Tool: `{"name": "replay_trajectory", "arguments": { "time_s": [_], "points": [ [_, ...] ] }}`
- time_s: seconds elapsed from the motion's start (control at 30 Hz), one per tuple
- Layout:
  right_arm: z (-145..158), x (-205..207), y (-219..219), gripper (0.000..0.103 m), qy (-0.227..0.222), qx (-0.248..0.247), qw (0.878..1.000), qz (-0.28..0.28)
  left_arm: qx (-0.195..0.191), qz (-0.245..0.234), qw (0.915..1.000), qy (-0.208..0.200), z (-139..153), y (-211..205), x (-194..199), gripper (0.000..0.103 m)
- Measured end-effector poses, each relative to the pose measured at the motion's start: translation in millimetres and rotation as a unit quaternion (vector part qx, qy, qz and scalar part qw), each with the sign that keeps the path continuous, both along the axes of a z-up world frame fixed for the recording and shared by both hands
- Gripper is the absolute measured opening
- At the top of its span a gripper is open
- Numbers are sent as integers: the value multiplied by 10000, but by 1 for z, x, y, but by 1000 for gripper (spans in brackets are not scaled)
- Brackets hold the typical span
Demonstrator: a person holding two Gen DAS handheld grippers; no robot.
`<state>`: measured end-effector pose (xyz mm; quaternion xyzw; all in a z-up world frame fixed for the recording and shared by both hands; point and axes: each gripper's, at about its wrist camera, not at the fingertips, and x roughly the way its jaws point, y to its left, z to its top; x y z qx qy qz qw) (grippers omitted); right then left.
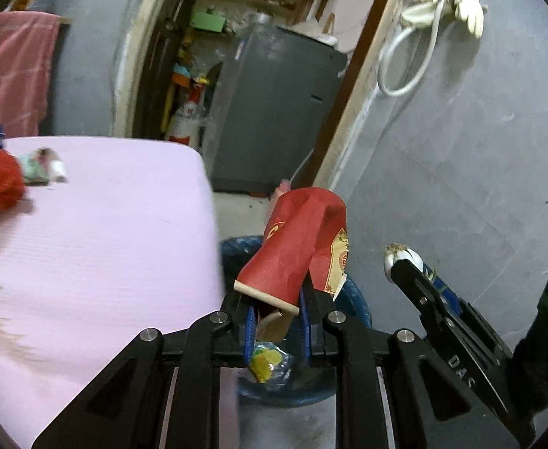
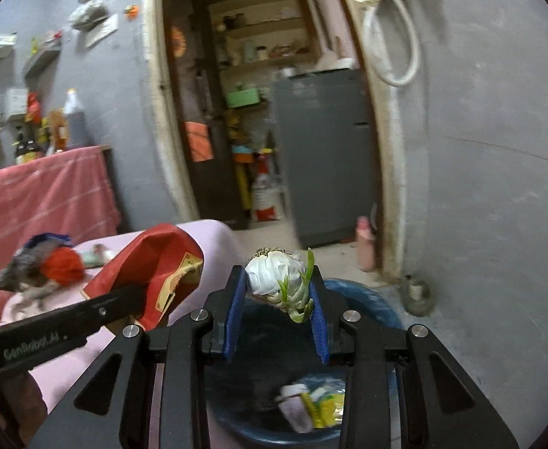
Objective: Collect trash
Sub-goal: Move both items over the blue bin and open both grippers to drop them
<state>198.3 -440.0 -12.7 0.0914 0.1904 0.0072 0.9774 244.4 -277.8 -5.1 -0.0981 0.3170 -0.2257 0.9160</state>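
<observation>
Red paper wrapper (image 1: 296,247) sat pinched in our left tool (image 1: 277,327), directly above the blue-lined bin (image 1: 356,299). From the right wrist, our right tool (image 2: 277,314) clamped a sprouting garlic bulb (image 2: 277,280) over the same bin (image 2: 364,295), both poised to drop.

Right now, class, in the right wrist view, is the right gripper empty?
No: the right gripper is shut on a sprouting garlic bulb above the blue bin.
</observation>
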Motion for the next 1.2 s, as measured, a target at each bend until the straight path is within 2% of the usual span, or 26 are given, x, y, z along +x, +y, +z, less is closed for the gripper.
{"name": "replay_trajectory", "arguments": {
  "time_s": [0.2,0.47,0.73,1.2],
  "points": [
    [-28,7,-28,30,224,140,9995,-176,253,-8,9993,265,-28,-31,28,16],
    [-52,20,-34,30,551,207,9982,-134,683,-59,9972,308,-49,-50,33,17],
    [-59,21,-40,32,710,328,9968,-168,779,-181,9965,256,-55,-56,26,27],
    [-61,19,-51,35,799,469,9955,-218,777,-377,9958,294,-59,-56,26,33]
  ]
}}
